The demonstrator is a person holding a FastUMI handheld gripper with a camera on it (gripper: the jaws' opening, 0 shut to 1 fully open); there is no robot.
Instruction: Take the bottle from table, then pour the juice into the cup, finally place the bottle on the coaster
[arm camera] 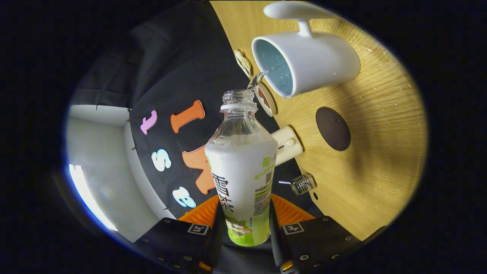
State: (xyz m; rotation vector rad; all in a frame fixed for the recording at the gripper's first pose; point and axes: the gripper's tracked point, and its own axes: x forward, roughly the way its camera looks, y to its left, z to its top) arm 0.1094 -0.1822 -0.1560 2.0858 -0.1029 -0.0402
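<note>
Both fingers (218, 224) of the gripper (243, 228) press on the lower part of the bottle (241, 167), 1 on each side of its label, so the bottle is pinched firmly between them. This low grip leaves the neck and the open mouth free, which is needed for pouring. The view is rolled to the side, which I judge to mean that the bottle is tilted strongly. Its mouth points toward the cup (304, 62), and a thin stream of liquid (258, 78) leaves the mouth and crosses to the rim of the cup. I judge that the pouring step is now in progress.

The cup is white with a handle and stands on the wooden table (380, 152). The mouth of the bottle is just beside its rim, apart from it, so the stream has only a short way to go and little chance to miss.

The dark round coaster (333, 128) lies on the table near the cup, and its top is bare. Between the coaster and the cup there is free wood, so the bottle can come down without touching the cup. A small cylindrical device (287, 144) and a small clear object (302, 183) sit at the table's edge near the booth wall, close to the coaster, and some care is needed there.
</note>
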